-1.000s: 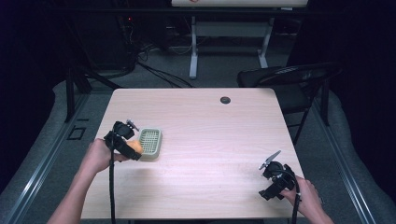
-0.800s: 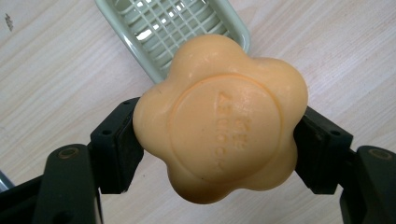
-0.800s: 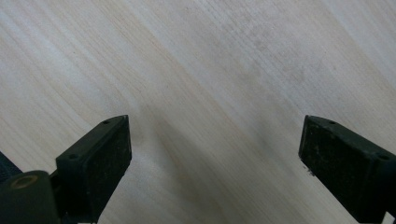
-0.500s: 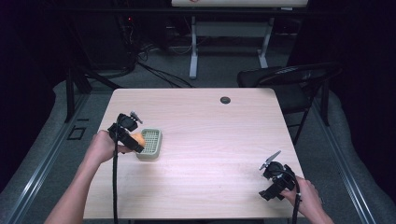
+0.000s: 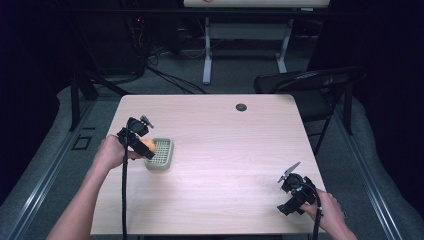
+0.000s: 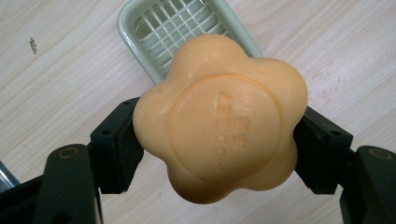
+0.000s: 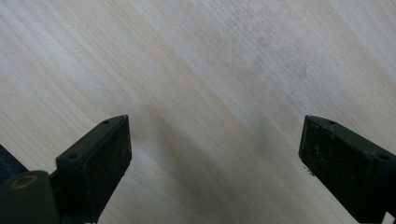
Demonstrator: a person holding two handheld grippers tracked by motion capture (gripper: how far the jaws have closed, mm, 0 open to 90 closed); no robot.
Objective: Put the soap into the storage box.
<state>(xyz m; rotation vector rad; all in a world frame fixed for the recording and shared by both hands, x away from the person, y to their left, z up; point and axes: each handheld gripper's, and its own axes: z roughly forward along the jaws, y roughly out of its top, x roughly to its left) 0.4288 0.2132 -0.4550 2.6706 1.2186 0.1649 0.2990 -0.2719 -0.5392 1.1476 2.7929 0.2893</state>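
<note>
Left gripper view shows my left gripper (image 6: pixel 215 154) clamped on one orange flower-shaped soap (image 6: pixel 219 119), a jaw pressing on each side of it, with raised lettering on its round face. Beyond the soap lies one pale green soap dish (image 6: pixel 140 18) with a slatted grid floor, resting on the wooden table (image 6: pixel 60 74); the soap hangs over the dish's near end, and I cannot tell whether it touches the rim.

From the high view I count two grippers, one soap, one dish, and one small dark round fitting (image 5: pixel 241 107) near the table's far edge. My left gripper (image 5: pixel 142 146) is by the left edge, the dish (image 5: pixel 162 157) just beside it. My right gripper (image 5: pixel 295 192) sits near the front right corner, jaws spread wide over bare wood with nothing between them.

The middle and far right of the table are open wood. A dark chair (image 5: pixel 305 82) stands just past the far right corner.
</note>
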